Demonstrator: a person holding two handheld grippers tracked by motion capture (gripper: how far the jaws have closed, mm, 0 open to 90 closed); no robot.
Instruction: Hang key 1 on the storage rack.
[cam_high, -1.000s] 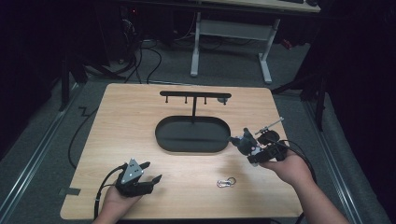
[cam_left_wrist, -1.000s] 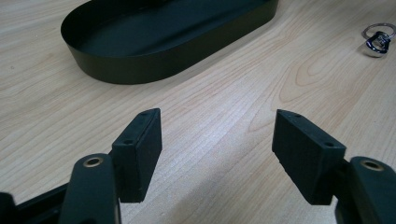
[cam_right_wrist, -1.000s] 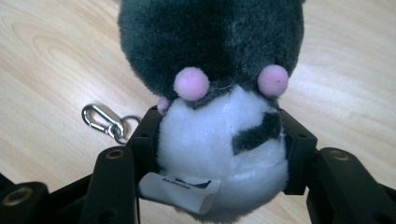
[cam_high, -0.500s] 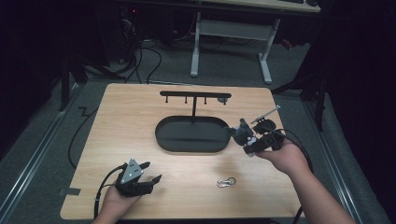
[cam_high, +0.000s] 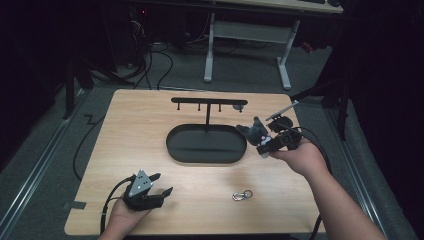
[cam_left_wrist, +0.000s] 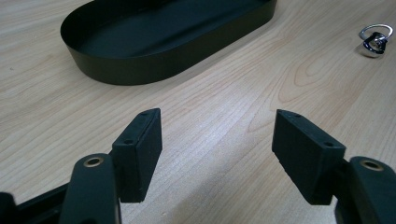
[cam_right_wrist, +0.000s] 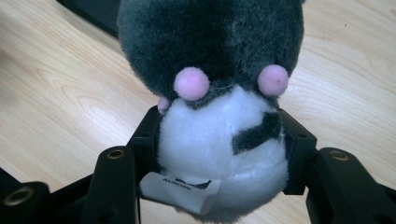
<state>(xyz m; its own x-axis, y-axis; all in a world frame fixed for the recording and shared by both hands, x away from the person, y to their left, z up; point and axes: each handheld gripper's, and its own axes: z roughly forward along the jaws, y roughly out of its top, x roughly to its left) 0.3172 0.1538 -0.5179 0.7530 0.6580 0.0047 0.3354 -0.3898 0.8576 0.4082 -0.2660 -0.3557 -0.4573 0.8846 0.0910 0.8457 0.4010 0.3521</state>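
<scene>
My right gripper (cam_high: 265, 143) is shut on a small plush toy (cam_high: 256, 131), dark grey above and white below, held just right of the black oval tray (cam_high: 180, 149). In the right gripper view the plush toy (cam_right_wrist: 219, 116) sits squeezed between both jaws, with pink dots and a white tag at its base. My left gripper (cam_high: 161, 184) rests open near the table's front left. In the left gripper view its fingers (cam_left_wrist: 142, 149) stand wide apart over bare wood, with the tray (cam_left_wrist: 140, 70) ahead. A silver key ring clasp (cam_high: 242, 195) lies on the table at the front.
A black T-shaped hanger stand (cam_high: 209, 103) with small pegs rises from the tray's far side. The key ring clasp (cam_left_wrist: 375, 39) lies at the upper right in the left gripper view. A white desk frame (cam_high: 245, 35) stands beyond the wooden table (cam_high: 130, 130).
My right gripper has carried the plush toy up and to the left, closer to the tray's right end. The left gripper has stayed put.
</scene>
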